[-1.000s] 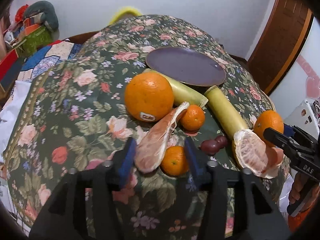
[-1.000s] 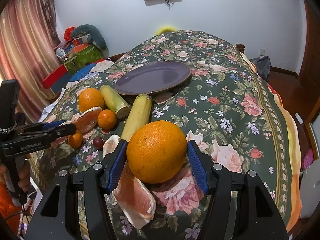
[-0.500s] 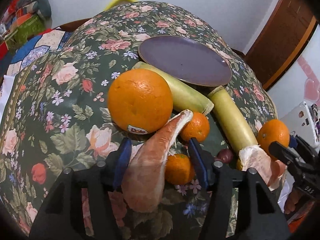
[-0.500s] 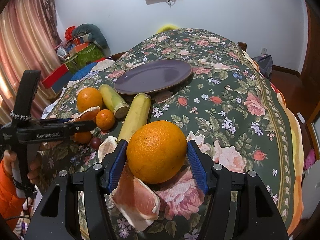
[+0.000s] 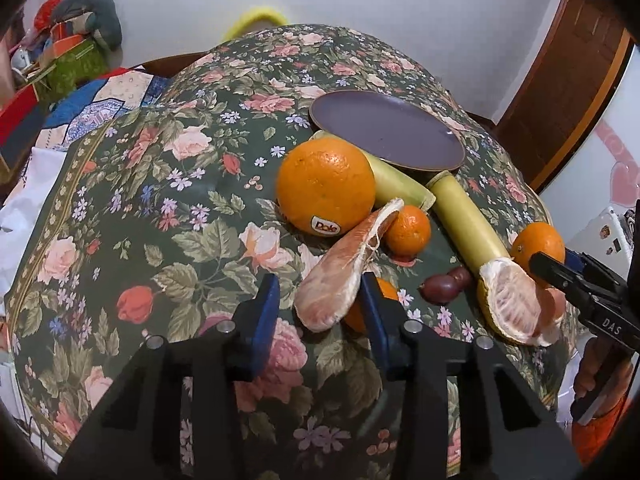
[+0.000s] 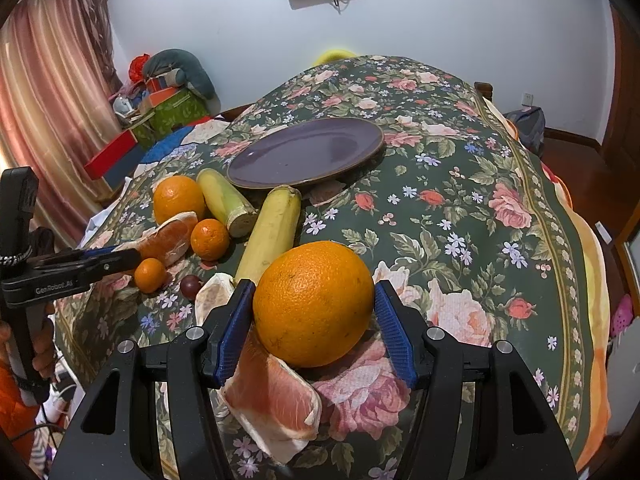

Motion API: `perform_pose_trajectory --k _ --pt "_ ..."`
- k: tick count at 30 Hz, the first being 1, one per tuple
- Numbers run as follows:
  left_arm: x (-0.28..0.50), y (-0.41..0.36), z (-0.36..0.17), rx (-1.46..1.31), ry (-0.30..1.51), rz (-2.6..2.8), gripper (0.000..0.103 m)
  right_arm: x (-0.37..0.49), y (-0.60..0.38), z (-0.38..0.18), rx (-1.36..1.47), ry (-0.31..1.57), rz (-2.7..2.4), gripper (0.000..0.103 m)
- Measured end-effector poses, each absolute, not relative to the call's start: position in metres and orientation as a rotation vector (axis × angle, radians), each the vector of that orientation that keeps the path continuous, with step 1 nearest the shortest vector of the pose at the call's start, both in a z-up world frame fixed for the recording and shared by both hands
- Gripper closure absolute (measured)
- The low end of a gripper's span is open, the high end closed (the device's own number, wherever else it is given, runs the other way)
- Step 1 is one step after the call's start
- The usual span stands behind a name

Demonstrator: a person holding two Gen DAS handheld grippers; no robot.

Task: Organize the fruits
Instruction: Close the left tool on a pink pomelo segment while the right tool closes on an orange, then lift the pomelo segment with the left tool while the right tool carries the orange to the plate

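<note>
Beside one plate point(image 6: 304, 152): two oranges point(image 6: 314, 304), two mandarins point(image 6: 209, 239).

Fruit clustered on the flowered tablecloth point(image 5: 168, 216), seen past the left gripper point(image 5: 320, 304)

The Dole orange point(image 5: 326, 186) is the landmark: behind it the purple plate point(image 5: 386, 134); beside it two pale green stalks point(image 5: 464, 222); in front a pomelo wedge point(image 5: 340, 276) between the gripper's spread blue fingers point(image 5: 266, 308), with no clear contact. A mandarin point(image 5: 408, 230) sits beside the wedge. Farther right are dark grapes point(image 5: 442, 288), peeled pomelo point(image 5: 516, 302), another orange point(image 5: 538, 244) and the right gripper point(image 5: 584, 288).
</note>
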State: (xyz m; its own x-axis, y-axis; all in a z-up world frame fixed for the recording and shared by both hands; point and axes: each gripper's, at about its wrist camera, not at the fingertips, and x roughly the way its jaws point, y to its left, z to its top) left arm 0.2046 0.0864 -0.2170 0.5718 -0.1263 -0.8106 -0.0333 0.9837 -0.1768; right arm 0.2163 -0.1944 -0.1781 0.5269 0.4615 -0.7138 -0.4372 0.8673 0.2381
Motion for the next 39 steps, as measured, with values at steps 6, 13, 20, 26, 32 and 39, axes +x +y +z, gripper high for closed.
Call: perform_pose_trajectory --k 6,13,20,26,32,39 --pt "0.224 0.087 -0.218 -0.195 0.977 -0.077 0.071 0.215 -0.194 -0.177 0.027 0.86 0.542 0.046" --pt "0.208 0.088 -0.206 -0.193 0.968 -0.091 0.086 0.214 -0.194 -0.161 0.039 0.826 0.551 0.046" --pt "0.179 0.086 -0.189 -0.139 0.944 -0.081 0.091 0.205 -0.189 -0.144 0.03 0.787 0.56 0.046" --pt "0.162 0.094 -0.203 -0.145 0.998 -0.06 0.09 0.196 -0.184 -0.139 0.018 0.782 0.574 0.046" --pt "0.175 0.096 -0.217 -0.153 1.028 -0.075 0.074 0.197 -0.18 -0.142 0.013 0.795 0.579 0.046" --pt "0.194 0.086 -0.231 -0.122 1.035 -0.082 0.071 0.199 -0.182 -0.146 0.012 0.806 0.57 0.046"
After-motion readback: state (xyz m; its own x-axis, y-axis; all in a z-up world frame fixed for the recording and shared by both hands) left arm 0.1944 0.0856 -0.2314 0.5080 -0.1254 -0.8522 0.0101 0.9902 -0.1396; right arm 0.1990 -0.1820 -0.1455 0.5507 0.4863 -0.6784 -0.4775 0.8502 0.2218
